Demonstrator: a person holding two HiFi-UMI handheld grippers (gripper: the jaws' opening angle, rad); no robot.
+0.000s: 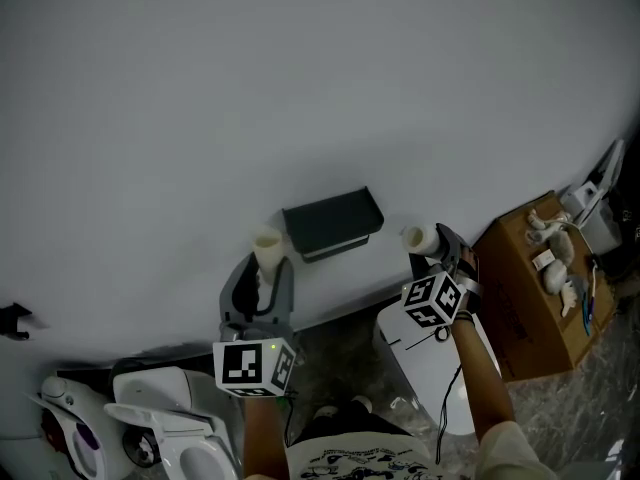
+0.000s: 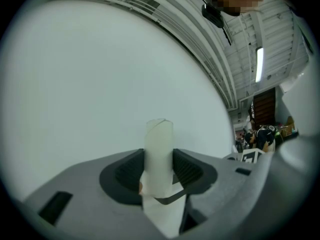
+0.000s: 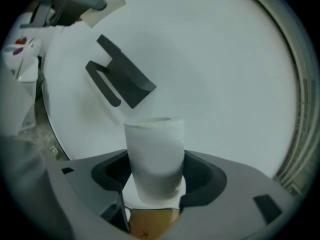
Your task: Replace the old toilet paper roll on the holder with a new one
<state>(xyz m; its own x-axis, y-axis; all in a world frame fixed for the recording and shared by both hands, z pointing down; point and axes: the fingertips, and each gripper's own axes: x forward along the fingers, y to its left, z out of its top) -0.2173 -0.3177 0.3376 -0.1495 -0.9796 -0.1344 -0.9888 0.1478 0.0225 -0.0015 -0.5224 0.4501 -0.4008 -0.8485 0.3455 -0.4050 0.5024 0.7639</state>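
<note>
The black paper holder (image 1: pixel 333 222) hangs on the white wall, and no roll shows on it; the right gripper view has it at the upper left (image 3: pixel 120 79). My left gripper (image 1: pixel 264 273) is below and left of it, shut on a thin, nearly bare paper roll (image 1: pixel 267 249) that stands upright between the pads (image 2: pixel 159 154). My right gripper (image 1: pixel 443 245) is to the holder's right, shut on a thicker white paper roll (image 1: pixel 421 238) that fills the gap between its jaws (image 3: pixel 154 159). The left gripper and its thin roll (image 3: pixel 102 11) also show in the right gripper view.
A brown cardboard box (image 1: pixel 535 288) with small objects on top stands at the right by the wall. A white toilet lid (image 1: pixel 440 368) lies below my right gripper. White appliances (image 1: pixel 150 428) crowd the lower left. A small black fitting (image 1: pixel 12 320) sticks out of the wall at far left.
</note>
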